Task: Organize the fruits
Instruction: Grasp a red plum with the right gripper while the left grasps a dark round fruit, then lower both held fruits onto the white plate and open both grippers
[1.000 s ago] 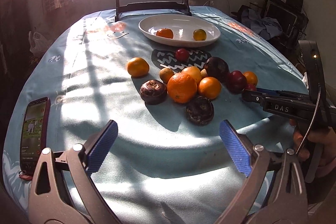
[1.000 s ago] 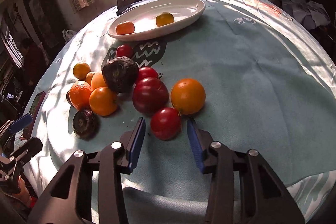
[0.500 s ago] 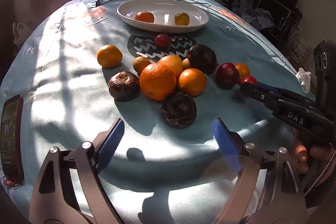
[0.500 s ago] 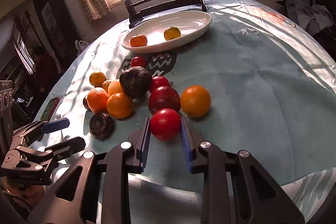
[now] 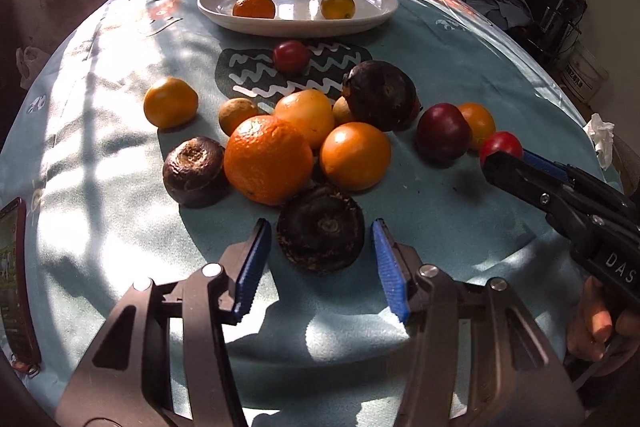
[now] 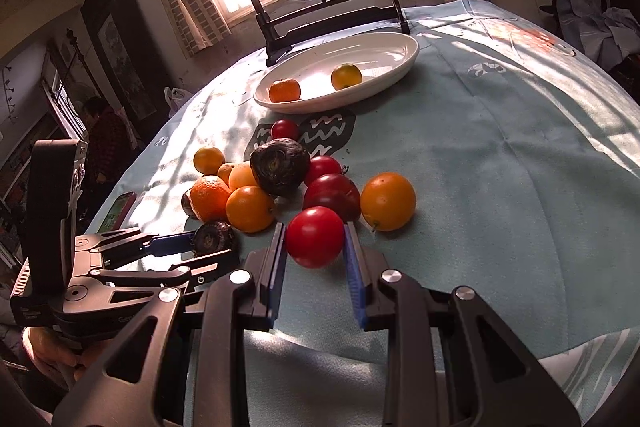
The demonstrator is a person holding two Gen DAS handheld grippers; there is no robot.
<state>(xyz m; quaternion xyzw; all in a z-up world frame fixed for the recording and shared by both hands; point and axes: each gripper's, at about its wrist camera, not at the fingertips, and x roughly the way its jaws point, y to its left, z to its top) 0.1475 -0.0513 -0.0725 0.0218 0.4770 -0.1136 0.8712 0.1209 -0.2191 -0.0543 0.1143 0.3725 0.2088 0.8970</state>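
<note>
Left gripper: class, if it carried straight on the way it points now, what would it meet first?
Most likely the dark wrinkled fruit already sitting between the closing jaws of the left gripper; the large orange lies just beyond, though depth is uncertain.

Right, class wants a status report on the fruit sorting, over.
Right tongs shut on red tomato. Left tongs closing round dark fruit. Nothing in the way.

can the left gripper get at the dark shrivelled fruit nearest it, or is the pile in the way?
Probably yes. The dark fruit already sits between the left gripper jaws, which are closing with gaps either side. The big orange lies just behind it, not between the jaws.
</note>
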